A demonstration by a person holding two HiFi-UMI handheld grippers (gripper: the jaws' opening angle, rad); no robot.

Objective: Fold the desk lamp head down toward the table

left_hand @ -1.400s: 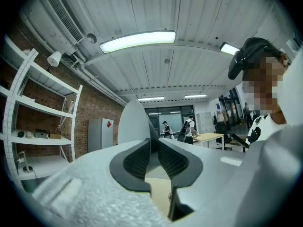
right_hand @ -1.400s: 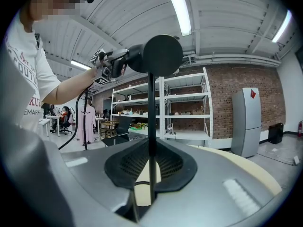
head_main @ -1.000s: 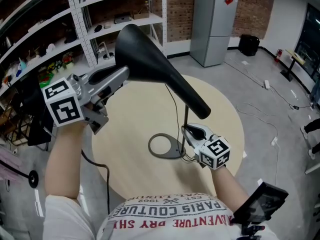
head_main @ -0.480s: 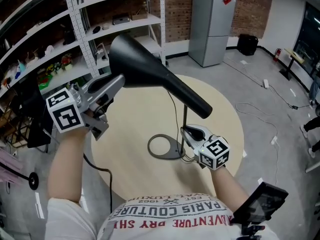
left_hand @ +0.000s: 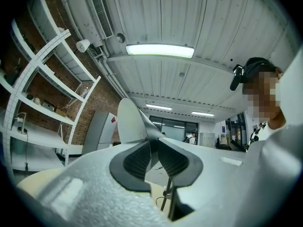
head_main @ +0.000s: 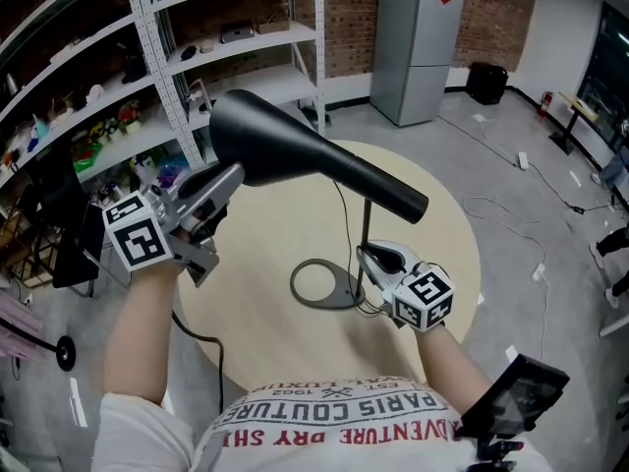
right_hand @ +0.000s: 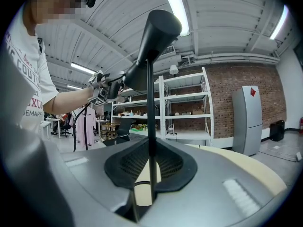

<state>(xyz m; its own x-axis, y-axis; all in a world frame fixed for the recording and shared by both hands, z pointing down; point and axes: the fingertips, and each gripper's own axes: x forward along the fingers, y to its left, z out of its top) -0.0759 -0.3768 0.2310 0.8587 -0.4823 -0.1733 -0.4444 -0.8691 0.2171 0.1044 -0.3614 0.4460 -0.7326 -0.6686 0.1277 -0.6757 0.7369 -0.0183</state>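
Above the round beige table [head_main: 257,244], the black cone-shaped lamp head [head_main: 295,155] is lying closer to level now. Its narrow end is sitting over the thin black pole [head_main: 365,236] and its wide mouth is pointing off toward the white metal shelving [head_main: 147,28]. A second ago that mouth was riding noticeably higher, so the fold is actually happening, though I'd say it's still got a way to go.

My left gripper [head_main: 231,175] is pinching the thin rim of the shade between its pads [left_hand: 137,157] and has come down with it. My right gripper [head_main: 369,256] hasn't budged. It's clamping the pole just above the grey ring base [head_main: 319,288] and keeping the stand from tipping.
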